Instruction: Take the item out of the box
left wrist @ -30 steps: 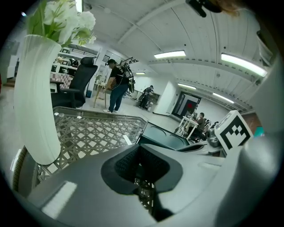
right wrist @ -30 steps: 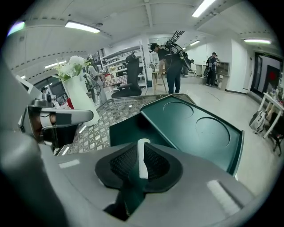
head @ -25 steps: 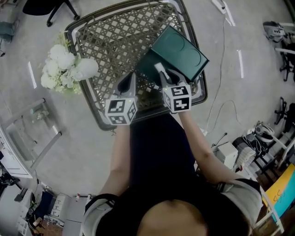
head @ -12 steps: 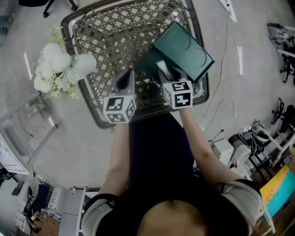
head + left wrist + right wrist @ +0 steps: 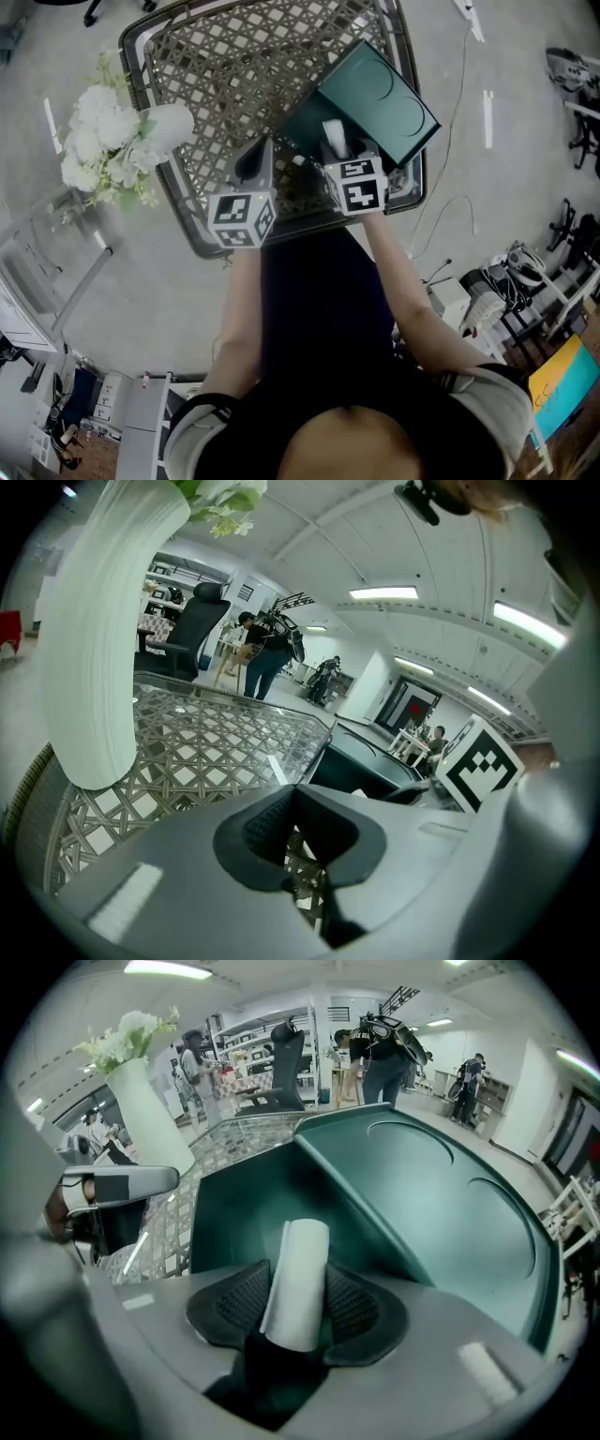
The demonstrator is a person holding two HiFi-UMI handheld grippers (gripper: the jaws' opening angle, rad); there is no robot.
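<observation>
A dark green box [image 5: 305, 127] stands on the lattice table [image 5: 225, 66] with its lid [image 5: 380, 89] open and leaning back. A white rolled item [image 5: 335, 136] stands upright inside it. My right gripper [image 5: 339, 152] points steeply down into the box. Its jaws have just been opening, and the roll [image 5: 298, 1274] stands between the spread pads [image 5: 236, 1302] of this gripper [image 5: 298, 1305]. My left gripper [image 5: 255, 157] hovers over the table just left of the box, shut and empty. In the left gripper view its tips [image 5: 294, 791] meet above the lattice, with the box [image 5: 361, 766] to the right.
A white vase of white flowers [image 5: 117, 141] lies at the table's left edge, large in the left gripper view [image 5: 112, 639]. The table's metal rim [image 5: 192, 246] runs just before me. Cables, office chairs and people stand around on the floor.
The right gripper has sunk into the box around the white roll and tipped further down. The left gripper has dropped slightly beside the box.
</observation>
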